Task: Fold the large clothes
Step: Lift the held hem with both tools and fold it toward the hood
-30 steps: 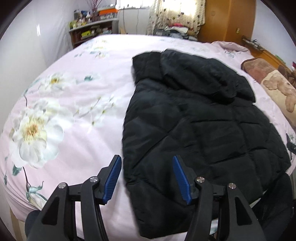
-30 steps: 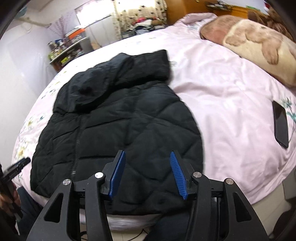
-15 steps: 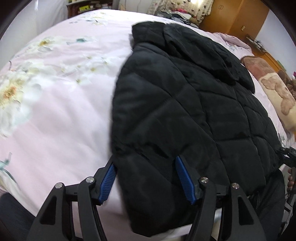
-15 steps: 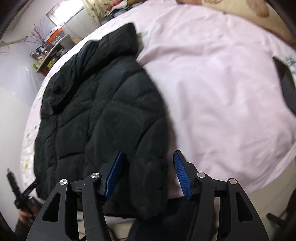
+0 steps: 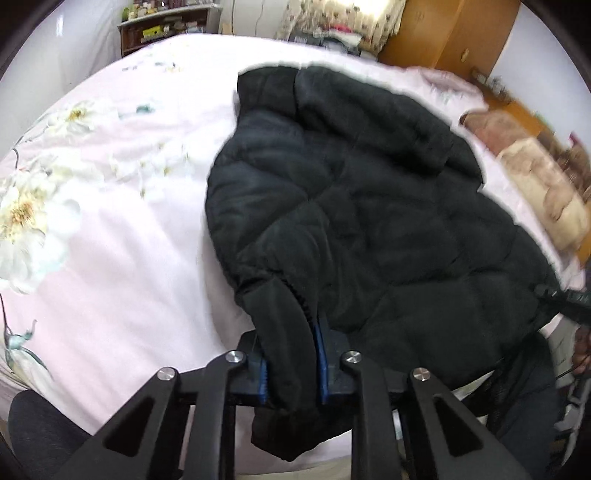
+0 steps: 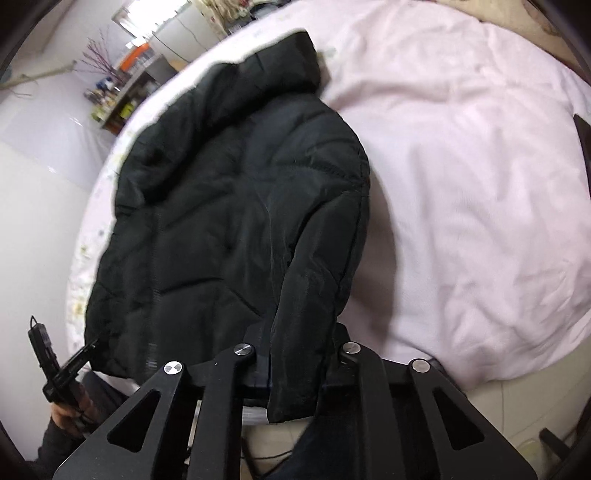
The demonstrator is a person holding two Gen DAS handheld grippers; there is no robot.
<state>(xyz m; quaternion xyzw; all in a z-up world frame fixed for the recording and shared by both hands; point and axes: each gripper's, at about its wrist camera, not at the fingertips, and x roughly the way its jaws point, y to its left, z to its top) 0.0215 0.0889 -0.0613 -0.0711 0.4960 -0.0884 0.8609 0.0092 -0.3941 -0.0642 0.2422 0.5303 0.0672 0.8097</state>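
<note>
The left hand-held gripper (image 5: 291, 363) has just been closing, and its blue pads (image 5: 320, 363) now pinch a fold of the black jacket (image 5: 354, 206) at the hem corner; the cloth fills the narrow gap between the jaws and hangs a little below them. The right hand-held gripper (image 6: 295, 365) has likewise just been closing and clamps the opposite hem corner of the jacket (image 6: 236, 192), with a flap of fabric drooping under its jaws; its pads are hidden by the cloth.

The jacket lies spread flat on the bed (image 5: 122, 221), hood toward the far side, hem at the near edge where both grippers hold it. In the left view the jacket's left edge borders a wide stretch of bare floral sheet. In the right view the right edge borders a broad, wrinkled stretch of pink sheet (image 6: 461, 184), with a dark flat thing (image 6: 583, 147) at its far right margin; what it is cannot be told here. A brown pillow (image 5: 539, 188) lies beyond the jacket near the headboard side. A shelf (image 5: 166, 26) stands against the far wall, well apart from the jacket. The hem corners overhang the near edge of the bed.
</note>
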